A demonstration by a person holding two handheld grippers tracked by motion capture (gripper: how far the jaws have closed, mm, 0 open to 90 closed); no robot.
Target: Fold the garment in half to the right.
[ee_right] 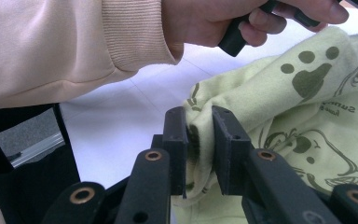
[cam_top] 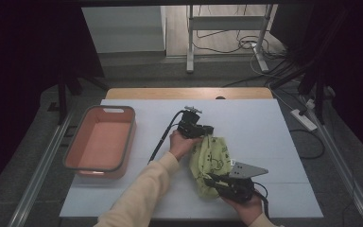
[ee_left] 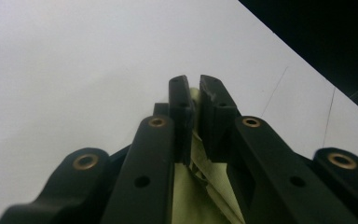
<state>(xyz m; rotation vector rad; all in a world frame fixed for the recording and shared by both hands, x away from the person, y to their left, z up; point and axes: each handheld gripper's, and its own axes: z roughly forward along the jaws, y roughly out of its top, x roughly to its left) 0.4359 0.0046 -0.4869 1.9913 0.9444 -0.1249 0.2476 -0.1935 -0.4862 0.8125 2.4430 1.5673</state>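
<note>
White foam covers the worktop (cam_top: 137, 198), and a yellow-green cloth (cam_top: 210, 158) with paw prints lies bunched near its front. Both grippers pinch it tight: the left gripper (cam_top: 207, 131) bites the far edge, and the right gripper (cam_top: 211, 181) bites the near edge. Holding two ends like this probably helps to lift or fold it. A pink tub (cam_top: 71, 151) waits well apart.

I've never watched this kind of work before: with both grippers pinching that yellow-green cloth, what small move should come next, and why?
Probably draw the two grippers apart to stretch the cloth flat. The left gripper pinches its far end and the right gripper its near end, both shut on fabric, while the cloth between them lies bunched in folds on the white table. The pink bin stands apart to the left.
</note>
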